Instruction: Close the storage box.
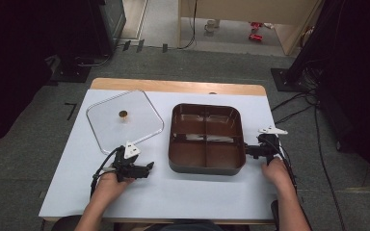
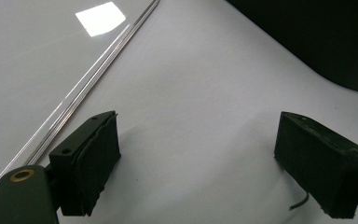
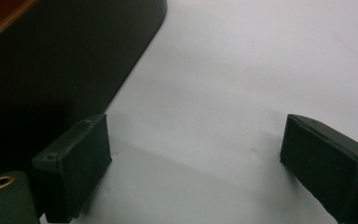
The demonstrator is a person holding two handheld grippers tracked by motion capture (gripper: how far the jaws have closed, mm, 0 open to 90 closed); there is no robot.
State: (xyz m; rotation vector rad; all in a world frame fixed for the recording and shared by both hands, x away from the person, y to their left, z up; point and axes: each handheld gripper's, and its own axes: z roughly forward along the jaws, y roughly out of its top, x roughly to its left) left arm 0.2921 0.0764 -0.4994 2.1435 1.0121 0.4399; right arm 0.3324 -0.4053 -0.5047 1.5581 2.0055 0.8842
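Observation:
A dark brown tray (image 1: 206, 166) with four compartments sits on the white table, right of centre. A clear square lid (image 1: 139, 115) with a small gold knob (image 1: 123, 114) lies flat to its left. My left gripper (image 1: 149, 166) rests on the table between the lid's near corner and the tray, pointing right. Its jaws stand open over bare table (image 2: 200, 163), with the lid's edge (image 2: 98, 65) at their left. My right gripper (image 1: 247, 150) lies beside the tray's right wall, open, nothing between its jaws (image 3: 196, 163). The tray's dark wall (image 3: 51, 74) runs along its left.
The white table cover (image 1: 197, 192) has free room along the front edge. A wooden strip (image 1: 173, 86) shows at the table's far edge. Cables and dark stands lie on the grey floor around the table.

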